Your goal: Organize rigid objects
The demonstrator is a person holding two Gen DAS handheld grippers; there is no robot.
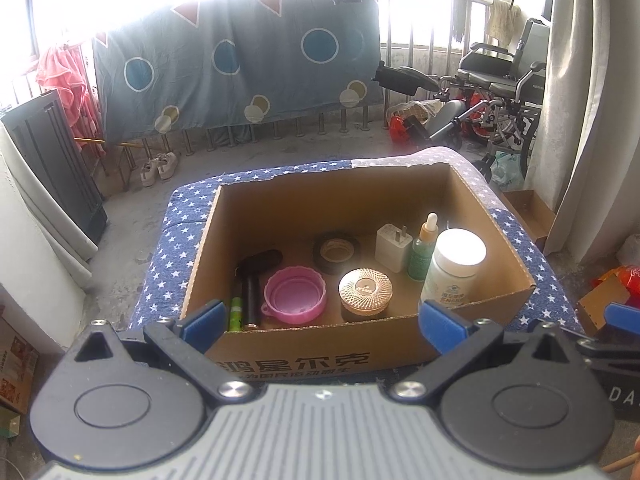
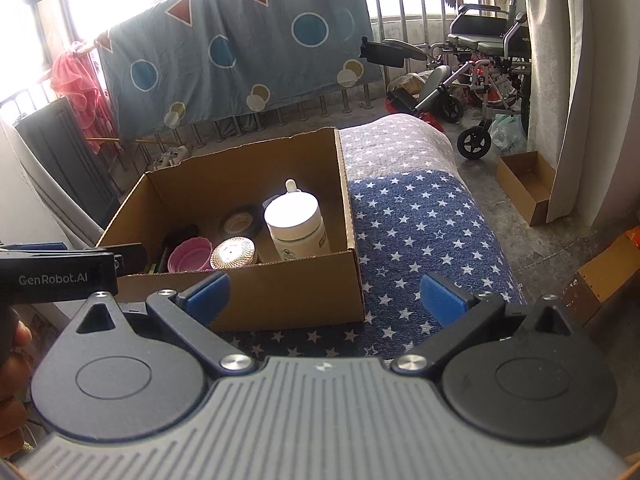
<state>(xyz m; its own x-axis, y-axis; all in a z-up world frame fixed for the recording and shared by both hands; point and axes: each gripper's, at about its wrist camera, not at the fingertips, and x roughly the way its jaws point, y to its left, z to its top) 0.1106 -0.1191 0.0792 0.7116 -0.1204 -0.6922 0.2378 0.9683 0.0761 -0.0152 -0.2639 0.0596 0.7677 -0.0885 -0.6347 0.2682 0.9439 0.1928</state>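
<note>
Both grippers are hanging in front of the cardboard box (image 1: pixel 304 344), which is sitting on a star-patterned cushion (image 2: pixel 420 224). The left gripper (image 1: pixel 320 318) is spread wide and holding nothing, and the right gripper (image 2: pixel 326 298) is also spread and empty, pointing more at the cushion beside the box. All the rigid things I can see are lying inside the box already: a white bottle (image 1: pixel 454 268) standing at the right wall, a green dropper bottle (image 1: pixel 424 250) and a white charger (image 1: pixel 394 246) just behind it, a tape roll (image 1: pixel 336 252), a gold-lidded jar (image 1: pixel 365 290), a pink lid (image 1: pixel 294 294) and some dark tools (image 1: pixel 252 284) at the left. I am thinking the risk is the tall bottles: they are standing very near each other, so a finger reaching for one could be knocking over its neighbour. The box wall is also soft and could be bending if a gripper is pushing against it.
</note>
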